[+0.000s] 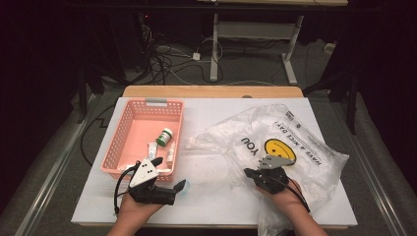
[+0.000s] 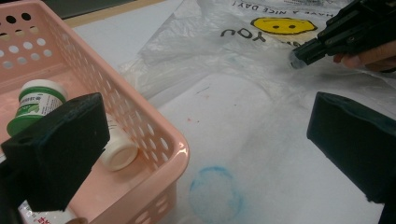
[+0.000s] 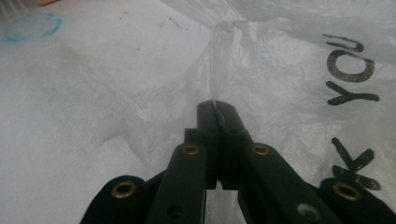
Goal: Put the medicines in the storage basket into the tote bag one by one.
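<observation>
White tabletop (image 1: 221, 196): right tool (image 3: 215, 108) pinches plastic bag (image 3: 261, 60); left tool (image 2: 205, 135) gapes.

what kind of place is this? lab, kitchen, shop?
Probably a lab or recording room, not a home. A white table stands under a fixed camera, loose cables trail over the floor behind it, and a person holds a gripper in each hand: left gripper, right gripper.

High view: overhead, facing forward-down, whole table (image 1: 206, 204). Gripper views: low, close, along jaws. Shared across all three: plastic bag (image 1: 295, 142) (image 2: 243, 60) (image 3: 280, 60)
</observation>
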